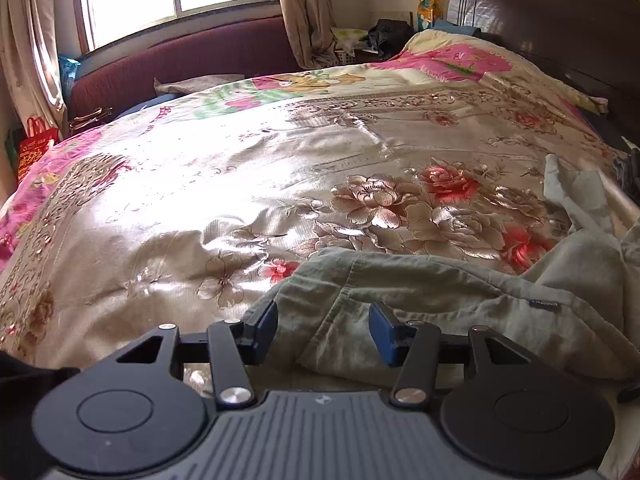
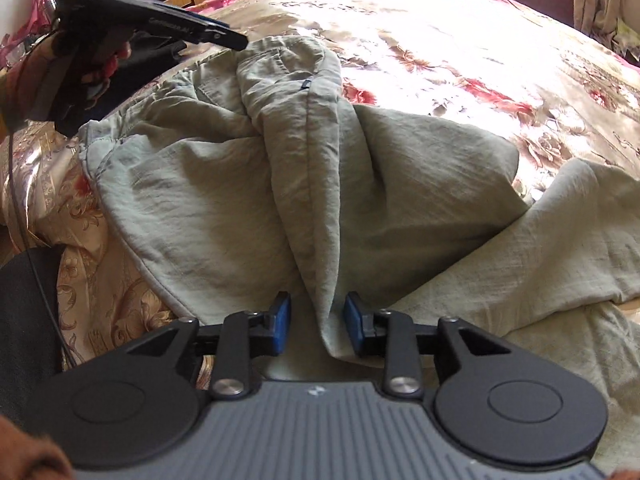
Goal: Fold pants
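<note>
**A:** Left wrist view first. The left claw (image 1: pixel 323 330) is seen with its pads apart, nothing pinched. The pants (image 1: pixel 420 300) are bunched at 5 o'clock on the bed (image 1: pixel 200 184), with the waist end humped right between and beyond the pads. Cloth sits in the gap but isn't pressed. A small dark label (image 1: pixel 543 303) can be spotted out at 3 o'clock from the claw.

**B:** So it's been let go there on purpose?

**A:** That's the guess. The fabric looks laid down rather than held up, so a fold was probably just set in place.

**B:** And the right wrist view?

**A:** The right claw (image 2: pixel 317 326) is parted too, less wide. A raised ridge of the pants (image 2: pixel 312 184) runs from 12 o'clock straight down into the gap. It lies close against the right-hand pad, but no squeeze is visible, so it's read as released. The left claw (image 2: pixel 224 38) is seen at 10 o'clock, gripped by a hand (image 2: pixel 108 60), hovering by the waistband end.

**B:** Why the ridge in the middle?

**A:** Likely one half was flipped over the other, leaving that crease standing. One leg is splayed out at 3 o'clock, so it's judged that the fold is only partway done and smoothing is still needed.
</note>
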The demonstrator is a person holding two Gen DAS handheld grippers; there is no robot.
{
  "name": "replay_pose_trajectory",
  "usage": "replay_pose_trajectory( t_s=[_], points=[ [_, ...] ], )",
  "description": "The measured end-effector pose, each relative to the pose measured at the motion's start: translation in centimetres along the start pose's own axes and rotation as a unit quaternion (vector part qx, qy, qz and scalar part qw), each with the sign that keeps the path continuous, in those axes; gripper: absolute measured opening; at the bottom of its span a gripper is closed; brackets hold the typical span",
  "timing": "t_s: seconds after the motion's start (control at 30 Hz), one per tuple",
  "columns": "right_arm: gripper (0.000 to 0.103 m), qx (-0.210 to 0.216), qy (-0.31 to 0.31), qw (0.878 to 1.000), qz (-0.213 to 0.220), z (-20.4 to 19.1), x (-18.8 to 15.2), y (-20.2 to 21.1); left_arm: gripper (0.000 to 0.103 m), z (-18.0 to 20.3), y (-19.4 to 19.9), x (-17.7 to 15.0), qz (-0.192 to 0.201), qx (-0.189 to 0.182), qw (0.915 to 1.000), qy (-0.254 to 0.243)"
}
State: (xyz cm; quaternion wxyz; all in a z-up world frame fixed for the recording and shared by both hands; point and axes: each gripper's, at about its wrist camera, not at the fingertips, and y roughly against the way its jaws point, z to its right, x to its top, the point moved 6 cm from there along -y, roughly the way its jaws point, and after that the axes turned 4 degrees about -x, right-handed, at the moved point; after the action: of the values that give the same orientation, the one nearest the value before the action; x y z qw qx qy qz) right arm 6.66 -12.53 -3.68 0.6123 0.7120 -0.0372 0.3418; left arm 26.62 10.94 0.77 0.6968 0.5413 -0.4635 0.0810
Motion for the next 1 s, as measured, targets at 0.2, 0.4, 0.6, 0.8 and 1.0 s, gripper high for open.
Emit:
replay_pose_trajectory(
  t_s=[0.2,0.4,0.6,0.8,1.0],
  points=[
    [0.031,0.008,-0.029,1.0,0.004,1.0,2.3,3.3,0.069,-1.1,-3.9,0.4,-0.046,-0.034,0.9983,-0.009],
    [0.039,0.045,-0.032,0.996,0.067,1.1,9.8,2.8,0.061,-0.8,-5.0,-0.4,-0.043,-0.038,0.9982,-0.019],
    [0.039,0.038,-0.056,0.994,0.091,1.5,17.4,-5.7,0.056,-1.6,-4.4,0.0,-0.047,-0.044,0.9975,-0.03],
    [0.042,0.082,-0.095,0.992,0.033,1.8,20.4,-12.7,0.056,-2.1,-4.9,0.1,-0.04,-0.051,0.9977,-0.02],
    [0.005,0.118,-0.083,0.988,0.051,-0.3,21.2,-11.2,0.049,-2.5,-4.2,0.2,-0.027,-0.043,0.9985,-0.017]
  ],
)
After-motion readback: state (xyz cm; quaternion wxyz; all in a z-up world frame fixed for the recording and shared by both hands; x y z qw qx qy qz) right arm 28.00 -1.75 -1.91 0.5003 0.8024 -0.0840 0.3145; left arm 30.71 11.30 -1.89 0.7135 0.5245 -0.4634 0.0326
